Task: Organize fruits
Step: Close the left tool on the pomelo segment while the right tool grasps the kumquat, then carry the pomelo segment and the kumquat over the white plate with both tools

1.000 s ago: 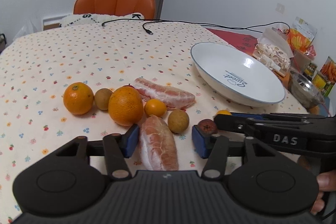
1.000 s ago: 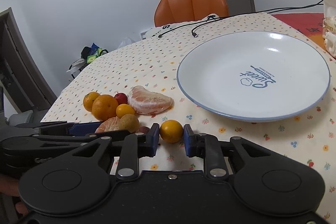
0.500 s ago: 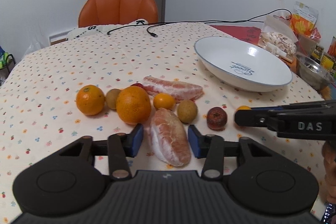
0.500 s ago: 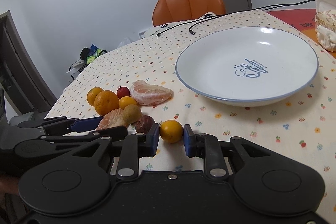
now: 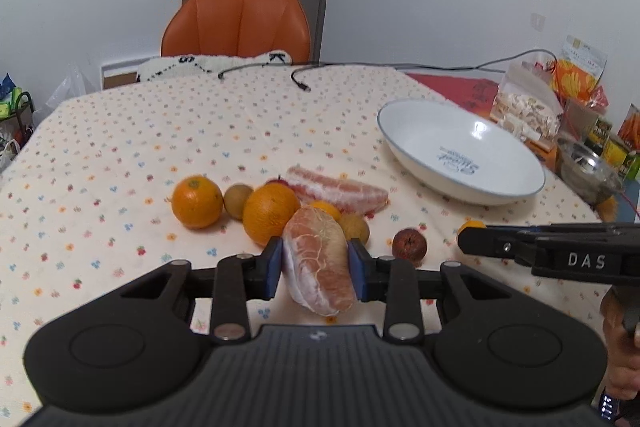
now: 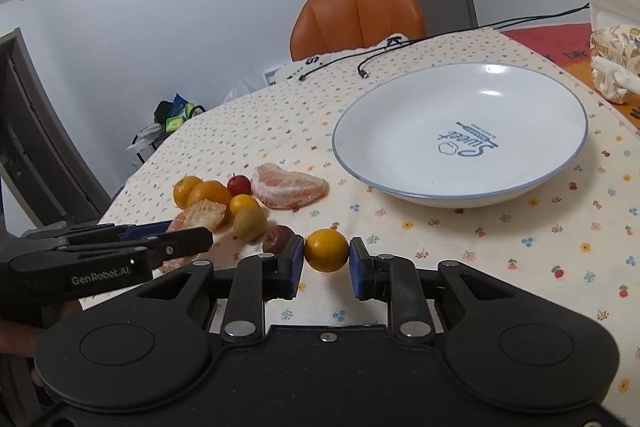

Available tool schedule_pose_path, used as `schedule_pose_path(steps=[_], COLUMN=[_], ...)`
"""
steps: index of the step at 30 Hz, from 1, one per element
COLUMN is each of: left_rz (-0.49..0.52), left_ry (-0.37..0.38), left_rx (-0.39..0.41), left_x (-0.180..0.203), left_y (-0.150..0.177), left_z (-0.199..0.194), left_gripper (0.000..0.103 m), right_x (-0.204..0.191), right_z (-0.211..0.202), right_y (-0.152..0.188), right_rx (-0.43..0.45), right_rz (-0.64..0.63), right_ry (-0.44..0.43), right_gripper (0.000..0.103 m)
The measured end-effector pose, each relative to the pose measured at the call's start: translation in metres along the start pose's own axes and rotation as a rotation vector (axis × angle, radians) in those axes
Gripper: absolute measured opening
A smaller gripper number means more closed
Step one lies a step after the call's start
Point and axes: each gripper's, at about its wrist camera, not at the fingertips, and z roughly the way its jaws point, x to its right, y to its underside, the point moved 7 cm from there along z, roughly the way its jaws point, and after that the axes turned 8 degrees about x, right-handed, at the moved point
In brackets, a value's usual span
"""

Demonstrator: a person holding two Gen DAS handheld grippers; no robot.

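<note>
The left hand-held gripper (image 5: 316, 267) pinches a peeled pomelo piece (image 5: 320, 263), which hides part of the fruits behind it on the surface (image 5: 120, 147). The right hand-held gripper (image 6: 326, 265) has its blue pads beside a small orange (image 6: 326, 250); I cannot tell if they squeeze it. The white plate (image 6: 400, 187) sits far right.

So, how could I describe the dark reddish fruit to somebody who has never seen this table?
Start from the white plate, then look toward the fruit row on the tablecloth. It is the small wrinkled dark red fruit lying alone beside a yellow-green one, duller than every orange neighbour.
</note>
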Motion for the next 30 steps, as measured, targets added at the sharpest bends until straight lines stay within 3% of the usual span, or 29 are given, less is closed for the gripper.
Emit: schedule_pose_path(steps=[12, 30], left_rz=[0.037, 0.072], left_ry=[0.047, 0.134], left_rx=[0.074, 0.097], left_x=[0.022, 0.067], left_y=[-0.031, -0.050], left_z=[-0.013, 0.015], left_gripper=[0.033, 0.033], right_x=[0.006, 0.034], right_z=[-0.019, -0.034], right_y=[-0.019, -0.039], right_rx=[0.079, 0.148], right_rz=[0.018, 0.035], right_ry=[0.008, 0.078], right_gripper=[0.023, 0.023])
